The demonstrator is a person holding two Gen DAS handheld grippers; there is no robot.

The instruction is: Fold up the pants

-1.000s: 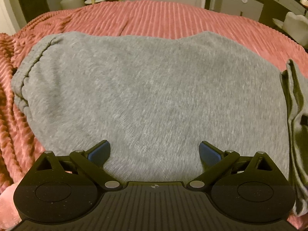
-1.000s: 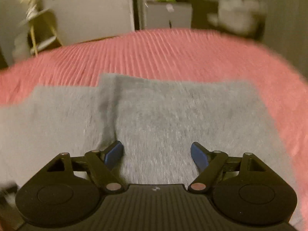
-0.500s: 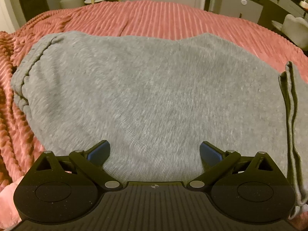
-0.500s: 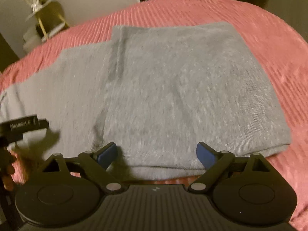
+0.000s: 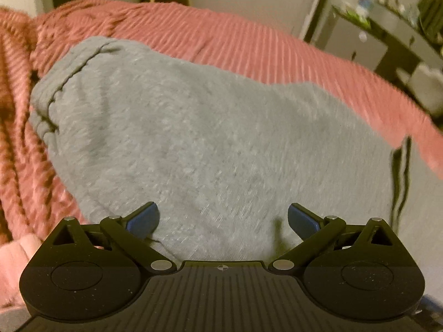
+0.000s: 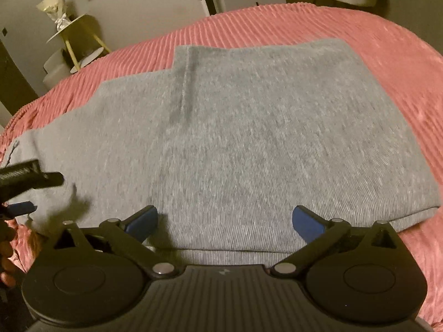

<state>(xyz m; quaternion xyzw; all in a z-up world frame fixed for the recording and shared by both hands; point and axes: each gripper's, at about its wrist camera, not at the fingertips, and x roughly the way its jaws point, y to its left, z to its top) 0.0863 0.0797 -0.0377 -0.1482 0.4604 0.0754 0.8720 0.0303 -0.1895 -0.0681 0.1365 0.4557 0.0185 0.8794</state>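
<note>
Bedspread [image 6: 373, 63] bears pants [image 6: 263, 138]; waistband [image 5: 52, 102] left-view only.

No readable text in either view. White lettering on black bar of left hand-held gripper [image 6: 19, 191], seen at left edge of right wrist view: blurred, illegible, possibly brand name. Small white emblem on right hand-held gripper [image 6: 224, 220] body: mark only, no letters made out.

grey pants [image 6: 263, 144], pink ribbed bedspread [image 6: 387, 55]
</note>
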